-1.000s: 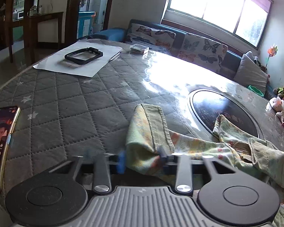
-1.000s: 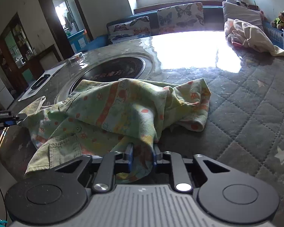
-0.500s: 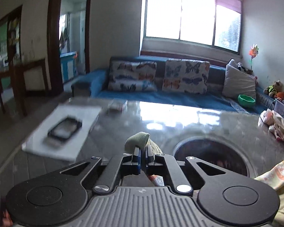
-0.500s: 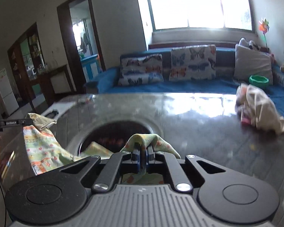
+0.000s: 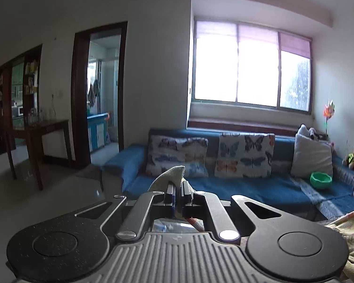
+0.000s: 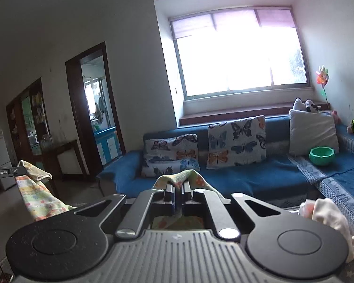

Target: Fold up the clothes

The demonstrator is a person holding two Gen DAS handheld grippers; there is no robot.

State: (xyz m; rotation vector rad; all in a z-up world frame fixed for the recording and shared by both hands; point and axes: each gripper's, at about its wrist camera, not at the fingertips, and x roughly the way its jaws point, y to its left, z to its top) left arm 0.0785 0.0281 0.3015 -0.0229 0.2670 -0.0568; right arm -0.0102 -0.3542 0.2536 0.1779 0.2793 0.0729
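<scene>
Left wrist view: sits just behind the left gripper (image 5: 178,192), facing level across the room at the sofa (image 5: 224,184), window (image 5: 250,70) and doorway (image 5: 101,94). Right wrist view: sits just behind the right gripper (image 6: 178,192), facing the same way from a spot further right. Shared: sofa (image 6: 236,174), window (image 6: 238,52), doorway (image 6: 94,108), green bowl (image 5: 321,180) (image 6: 321,156); the left gripper's tip (image 6: 4,172) enters at the right view's left edge.
</scene>
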